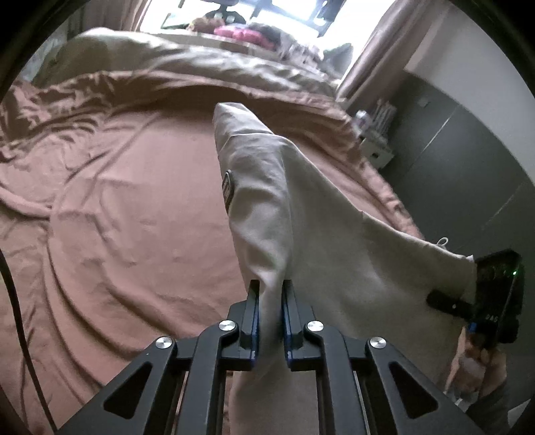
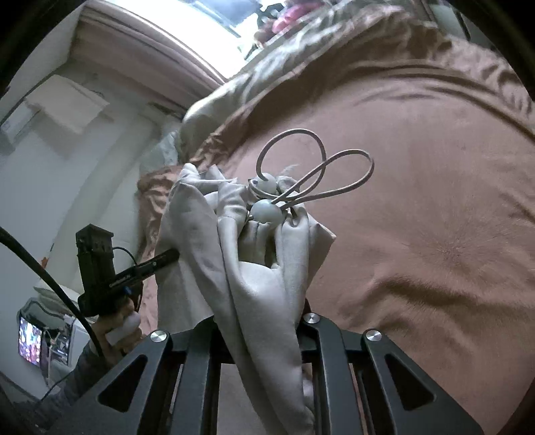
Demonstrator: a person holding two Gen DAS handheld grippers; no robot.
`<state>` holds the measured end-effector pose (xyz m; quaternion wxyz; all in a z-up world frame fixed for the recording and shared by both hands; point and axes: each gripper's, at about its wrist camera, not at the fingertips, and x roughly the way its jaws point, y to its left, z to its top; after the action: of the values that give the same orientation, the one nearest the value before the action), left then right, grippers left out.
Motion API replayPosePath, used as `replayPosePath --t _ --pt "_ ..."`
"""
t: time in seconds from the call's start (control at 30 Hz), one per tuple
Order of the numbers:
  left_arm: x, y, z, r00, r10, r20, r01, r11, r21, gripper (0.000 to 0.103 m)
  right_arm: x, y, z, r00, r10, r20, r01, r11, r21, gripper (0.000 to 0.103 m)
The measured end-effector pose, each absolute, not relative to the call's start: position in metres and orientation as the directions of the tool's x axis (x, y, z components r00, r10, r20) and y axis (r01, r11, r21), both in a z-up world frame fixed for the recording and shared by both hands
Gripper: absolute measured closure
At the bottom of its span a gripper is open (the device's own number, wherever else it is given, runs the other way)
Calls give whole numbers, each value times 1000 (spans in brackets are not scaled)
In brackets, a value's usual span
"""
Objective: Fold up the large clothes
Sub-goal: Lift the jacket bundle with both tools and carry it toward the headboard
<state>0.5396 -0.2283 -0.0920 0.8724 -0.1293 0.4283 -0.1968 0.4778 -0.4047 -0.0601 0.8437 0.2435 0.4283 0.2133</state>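
Observation:
A large pale grey garment point(image 1: 301, 214) hangs in the air above the bed, held by both grippers. My left gripper point(image 1: 270, 294) is shut on a fold of its cloth. The garment stretches right to my right gripper point(image 1: 448, 302), which pinches its other edge. In the right wrist view the bunched garment point(image 2: 254, 267) covers my right gripper point(image 2: 264, 321), so its fingers are hidden. Drawstring loops point(image 2: 334, 167) with two round toggles point(image 2: 265, 210) stick up from the bunch. My left gripper point(image 2: 167, 259) shows at the left, pinching the cloth.
A brown sheet point(image 1: 127, 207) covers the bed below. A rumpled beige duvet point(image 1: 200, 63) lies at the far end. A bright window point(image 1: 294, 13) and curtain are behind it. A dark wardrobe point(image 1: 468, 160) and small white nightstand point(image 1: 378, 147) stand right of the bed.

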Motion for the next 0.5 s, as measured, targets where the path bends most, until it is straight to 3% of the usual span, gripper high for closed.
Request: replayPosePath --t 0.5 --pt "439 -203 26 702 -512 -495 301 843 -446 94 328 -370 30 682 548 -484 -284 809 515 95"
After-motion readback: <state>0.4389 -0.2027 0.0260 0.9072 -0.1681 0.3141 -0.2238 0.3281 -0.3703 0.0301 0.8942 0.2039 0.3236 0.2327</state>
